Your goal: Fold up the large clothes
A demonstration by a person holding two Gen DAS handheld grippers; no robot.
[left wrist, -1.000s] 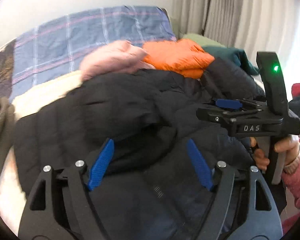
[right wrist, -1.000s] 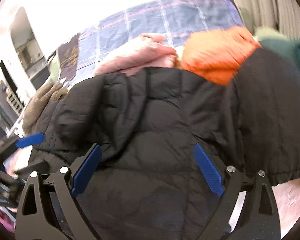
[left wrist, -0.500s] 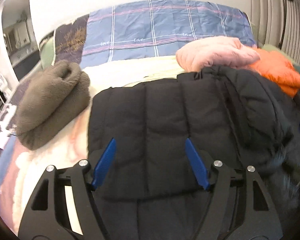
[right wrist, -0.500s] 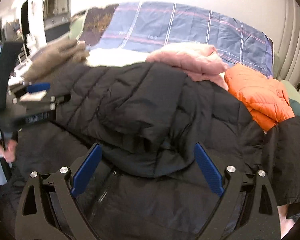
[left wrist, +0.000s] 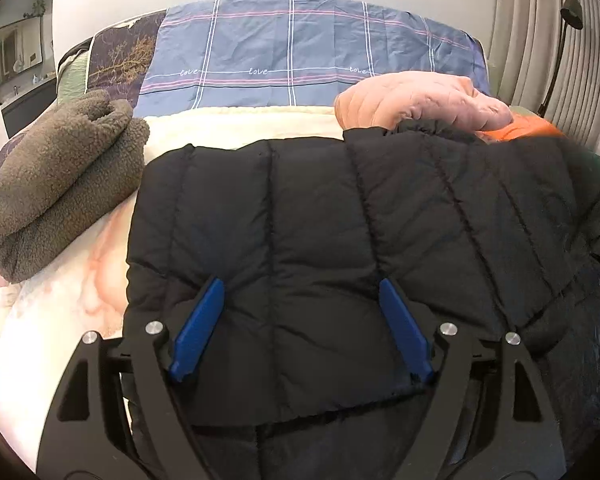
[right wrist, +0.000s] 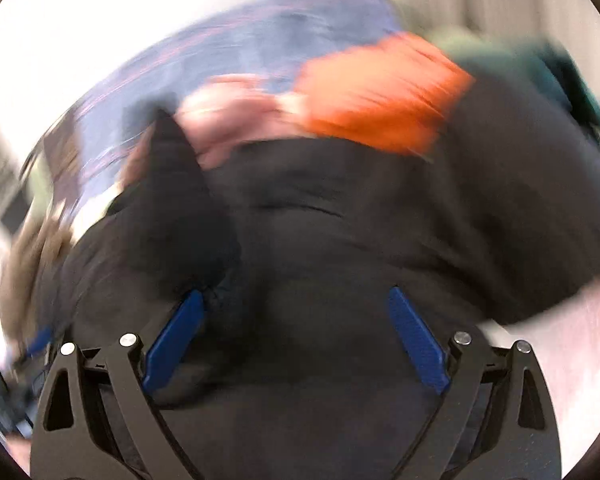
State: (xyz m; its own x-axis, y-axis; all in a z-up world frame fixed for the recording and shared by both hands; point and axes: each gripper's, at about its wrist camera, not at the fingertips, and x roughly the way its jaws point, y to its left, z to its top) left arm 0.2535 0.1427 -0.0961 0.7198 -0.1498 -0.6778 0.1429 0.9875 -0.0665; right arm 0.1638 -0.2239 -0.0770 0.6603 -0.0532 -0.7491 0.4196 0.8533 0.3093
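A: Left wrist: black puffer jacket [left wrist: 300,248] flat on bed; left gripper [left wrist: 300,332] just widened, jacket between, unclamped.
B: Right gripper [right wrist: 296,336] apart, blurred. Risk: slippery fold springing open.

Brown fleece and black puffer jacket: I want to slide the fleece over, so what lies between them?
Only bare cream blanket separates the brown fleece from the black puffer jacket, seen in the left wrist view.
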